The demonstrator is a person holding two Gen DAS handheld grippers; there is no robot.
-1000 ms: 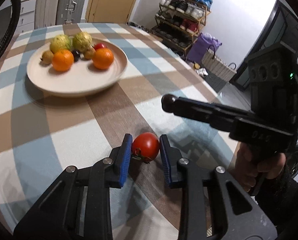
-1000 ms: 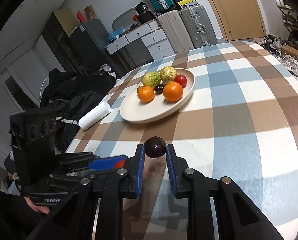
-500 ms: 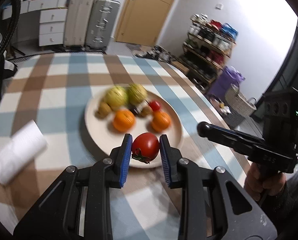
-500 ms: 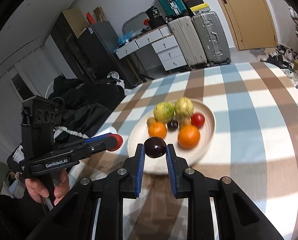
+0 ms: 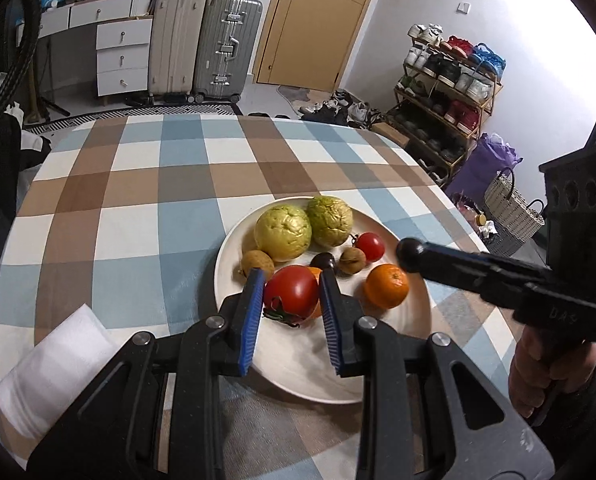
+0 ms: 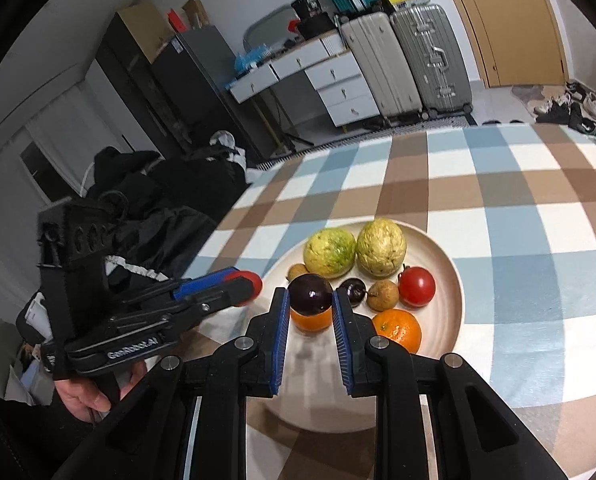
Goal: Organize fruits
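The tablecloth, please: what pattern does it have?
The tablecloth has blue, brown and white checks, clearest in the left wrist view.

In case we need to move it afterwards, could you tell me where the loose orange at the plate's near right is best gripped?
Grip the orange across its widest middle, coming from above. It is round, so only the equator holds, and it sits apart from the small brown fruit on the plate, leaving both flanks free.

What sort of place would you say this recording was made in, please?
Most likely a lived-in home, near the entrance: a dining table with a checked cloth, a shoe rack full of shoes, and suitcases parked beside a wooden door.
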